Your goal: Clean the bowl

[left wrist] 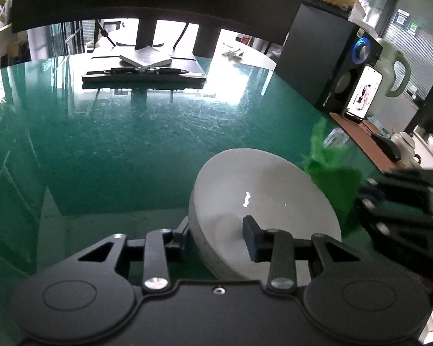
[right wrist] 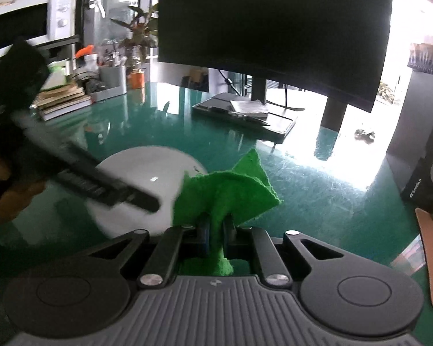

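A: Largest item first?
B: Green glossy desk (left wrist: 130,144), scratched, carrying everything. Above it a dark monitor (right wrist: 274,20) on its stand.

A: Next?
B: Black speaker (left wrist: 329,57) with a blue-lit dial at the desk's right side; a lit phone (left wrist: 363,93) leans against it, a pale green kettle (left wrist: 394,69) just behind. White microwave (right wrist: 23,26) at far left in the right wrist view, with a stack of books (right wrist: 63,98) below it.

A: The task's item?
B: White bowl (left wrist: 262,210), tilted with its opening turned up and rightward, near the desk's front edge. The left gripper (left wrist: 216,230) is clamped on its rim: one finger inside the bowl, the other outside against the wall.

A: And the other tool?
B: Right gripper (right wrist: 216,227), jaws pinched together on a green cloth (right wrist: 228,190). The cloth fans out above the fingers, just beside the bowl's right rim; whether it touches the bowl cannot be told.

A: Smaller lots?
B: Dark flat case (left wrist: 144,72) under the monitor, bearing a notepad (left wrist: 145,57) and a pen (left wrist: 147,70).
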Motion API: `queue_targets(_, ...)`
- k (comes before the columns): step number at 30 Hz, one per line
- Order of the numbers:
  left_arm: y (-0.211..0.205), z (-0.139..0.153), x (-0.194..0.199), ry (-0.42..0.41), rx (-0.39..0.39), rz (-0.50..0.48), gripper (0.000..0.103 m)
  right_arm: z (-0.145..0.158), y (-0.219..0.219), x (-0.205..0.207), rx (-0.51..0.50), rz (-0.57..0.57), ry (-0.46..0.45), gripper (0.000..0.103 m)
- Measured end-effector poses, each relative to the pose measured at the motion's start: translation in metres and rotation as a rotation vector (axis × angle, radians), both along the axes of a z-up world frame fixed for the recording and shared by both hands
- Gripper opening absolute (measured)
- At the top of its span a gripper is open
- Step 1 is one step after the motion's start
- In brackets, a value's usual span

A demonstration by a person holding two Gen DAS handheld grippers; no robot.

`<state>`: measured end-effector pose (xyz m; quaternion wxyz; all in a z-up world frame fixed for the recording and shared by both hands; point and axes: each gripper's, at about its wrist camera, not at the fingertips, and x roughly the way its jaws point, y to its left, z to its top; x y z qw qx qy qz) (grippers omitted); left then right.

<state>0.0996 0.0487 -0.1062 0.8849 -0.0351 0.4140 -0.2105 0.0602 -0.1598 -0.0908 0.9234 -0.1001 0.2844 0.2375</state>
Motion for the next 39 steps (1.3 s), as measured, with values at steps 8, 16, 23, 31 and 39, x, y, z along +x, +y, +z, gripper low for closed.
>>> queue_targets(8,-0.008,0.001,-0.003,-0.017,0.051,-0.005,0.039,-0.004,0.005,-0.007,-0.03,0.006,-0.015,0.01)
queue_targets(16,-0.011,0.001,-0.003,-0.026,0.068,-0.024,0.04,-0.004,0.002,-0.038,-0.029,0.051,0.006,0.01)
queue_targets(23,-0.012,0.001,-0.006,-0.028,0.069,-0.04,0.041,-0.008,0.006,0.003,-0.026,0.02,0.01,0.01)
queue_targets(31,-0.017,0.001,-0.007,-0.035,0.087,-0.048,0.046,-0.008,0.007,-0.012,-0.048,0.039,-0.012,0.009)
queue_targets(39,-0.019,0.001,-0.008,-0.04,0.094,-0.055,0.047,-0.006,0.003,-0.049,-0.068,0.118,0.006,0.009)
